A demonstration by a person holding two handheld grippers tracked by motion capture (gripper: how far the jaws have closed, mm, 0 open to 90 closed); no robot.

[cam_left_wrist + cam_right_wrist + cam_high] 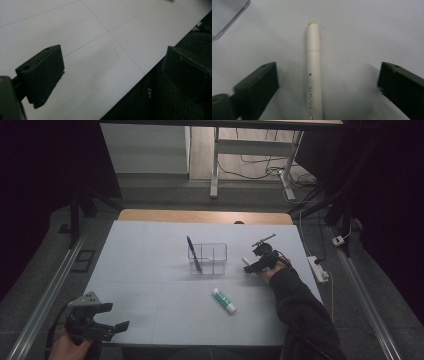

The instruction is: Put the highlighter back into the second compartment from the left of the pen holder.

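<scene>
Right gripper (322,85) wide open, straddling slim white plastic pen (314,72) lengthwise between jaws; left gripper (95,322) open, well apart.

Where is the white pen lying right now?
The white pen lies flat on the table, between the open jaws of the right gripper, just right of the clear organizer.

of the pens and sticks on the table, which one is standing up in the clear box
The blue pen, leaning upright in the clear plastic organiser. The green-capped white glue stick and cream-white pen lie flat on the table.
</scene>
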